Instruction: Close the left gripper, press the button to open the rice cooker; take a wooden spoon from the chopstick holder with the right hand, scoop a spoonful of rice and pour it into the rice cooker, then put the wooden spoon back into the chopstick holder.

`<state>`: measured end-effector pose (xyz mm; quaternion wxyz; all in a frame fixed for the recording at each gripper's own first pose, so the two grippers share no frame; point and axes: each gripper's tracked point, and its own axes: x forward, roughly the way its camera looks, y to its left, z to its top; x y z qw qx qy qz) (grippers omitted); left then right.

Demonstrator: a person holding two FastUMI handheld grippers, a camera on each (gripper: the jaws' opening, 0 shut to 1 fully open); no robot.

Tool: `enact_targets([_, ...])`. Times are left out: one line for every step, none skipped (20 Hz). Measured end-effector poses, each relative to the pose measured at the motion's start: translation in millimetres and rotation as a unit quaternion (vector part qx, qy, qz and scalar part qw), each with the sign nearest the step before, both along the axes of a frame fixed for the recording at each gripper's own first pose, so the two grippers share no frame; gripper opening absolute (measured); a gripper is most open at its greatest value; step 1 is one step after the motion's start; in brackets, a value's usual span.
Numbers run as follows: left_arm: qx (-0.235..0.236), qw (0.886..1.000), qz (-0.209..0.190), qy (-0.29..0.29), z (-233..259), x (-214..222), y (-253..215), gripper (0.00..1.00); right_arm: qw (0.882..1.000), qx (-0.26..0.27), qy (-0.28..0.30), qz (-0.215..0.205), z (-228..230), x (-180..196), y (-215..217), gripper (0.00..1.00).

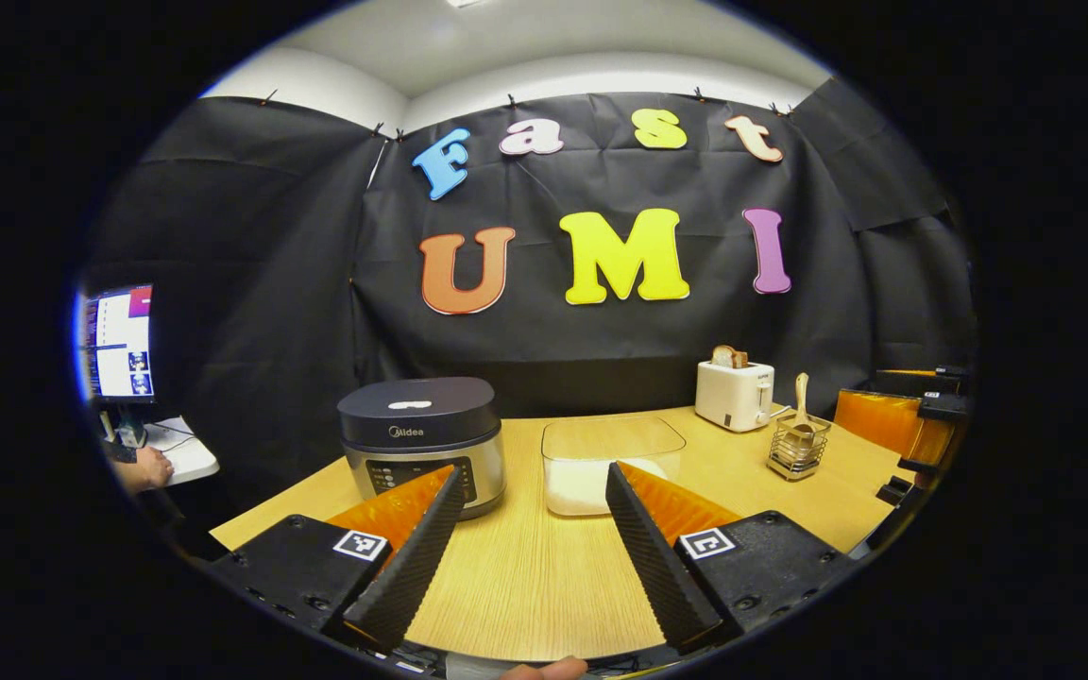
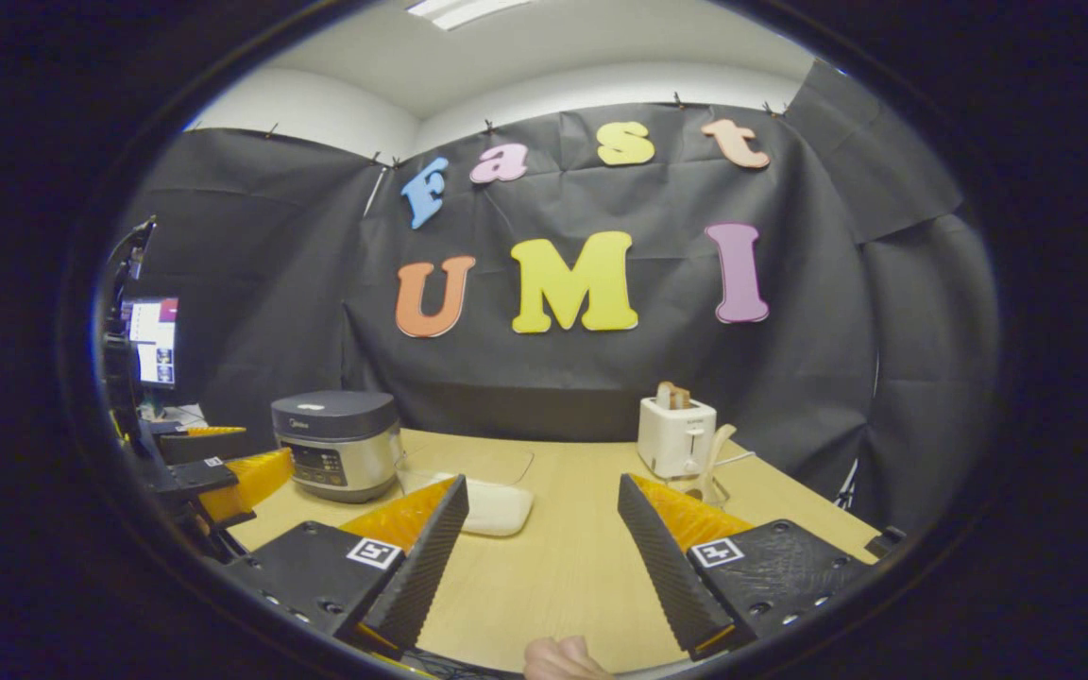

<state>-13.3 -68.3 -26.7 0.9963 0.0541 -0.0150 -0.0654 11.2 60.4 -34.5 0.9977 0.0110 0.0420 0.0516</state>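
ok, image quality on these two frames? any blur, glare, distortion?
Left gripper view: sharp, even overhead light, strong fisheye bending of the table edge; monitor slightly blown out. Right gripper view: also sharp, ceiling light glaring at top, rice cooker small but legible.

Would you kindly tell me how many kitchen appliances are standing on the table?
2: the rice cooker, lid shut, at the table's left, and the white toaster toward the back right, near the chopstick holder. Others may be hidden.

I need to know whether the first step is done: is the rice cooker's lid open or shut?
Shut. The rice cooker has its dark lid lying flat on the body in the left gripper view, with no gap visible at the rim.
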Motion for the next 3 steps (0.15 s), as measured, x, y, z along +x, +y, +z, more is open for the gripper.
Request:
enact_targets([-0.002,1.000,-0.002,0.000,-1.0,-0.7,-1.8,0.96,1.000,-0.008,-0.006,-0.006,1.9,-2.0,-2.9,0.95])
enact_targets([-0.002,1.000,-0.003,0.002,-2.0,0.2,-3.9,0.96,1.000,-0.015,-0.011,-0.011,3.8,-2.4,-5.1,0.97])
enact_targets([-0.002,1.000,-0.002,0.003,-2.2,0.4,-3.3,0.96,1.000,-0.018,-0.016,-0.015,5.1,-2.5,-6.0,0.96])
